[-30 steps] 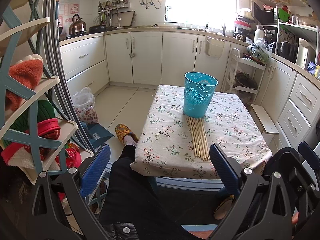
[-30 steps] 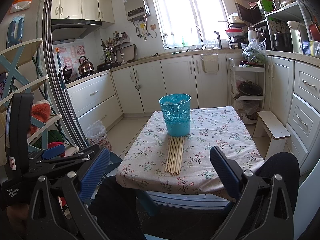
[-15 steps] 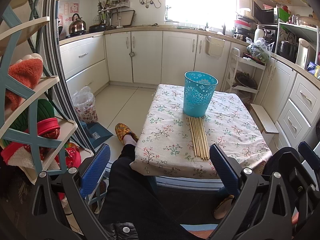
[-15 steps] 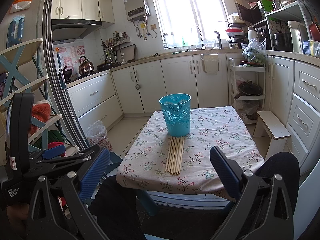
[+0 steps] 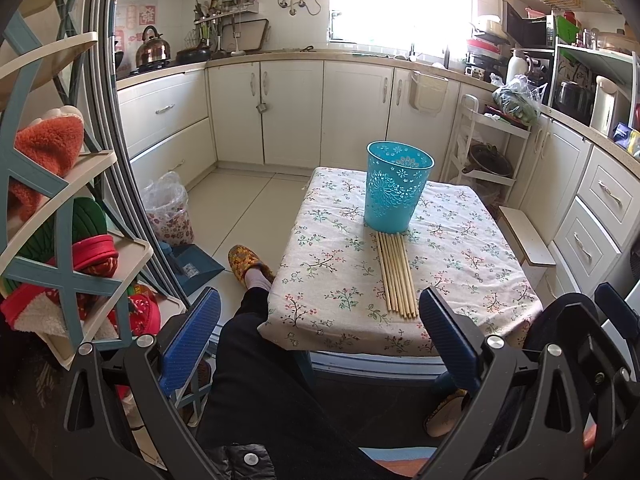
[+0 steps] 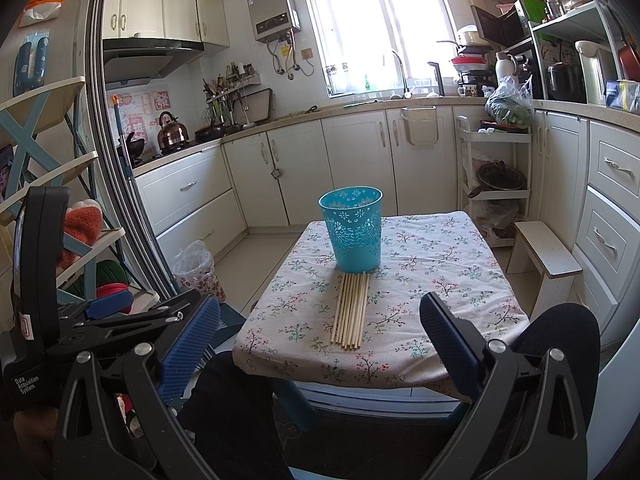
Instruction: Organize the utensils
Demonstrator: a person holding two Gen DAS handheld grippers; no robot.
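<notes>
Both grippers wide open, holding nothing, touching nothing. Left gripper and right gripper hang short of the table's near edge, above the person's dark-trousered legs, blue pads well apart.

Chopsticks: one flat bundle lying side by side on the floral tablecloth, far ends touching or just at the base of the blue cup; can't tell which. Cup upright, mid-table, lace-cut walls. Contents not visible.

Room: kitchen, white cabinets around, window behind the counter, kettle on the hob at left, small stool right of table, shelf rack with slippers at far left.

Pose: both grippers level, pointing forward at the table, side by side; left one shows at the left edge of the right view. One slippered foot is out left of the table.
</notes>
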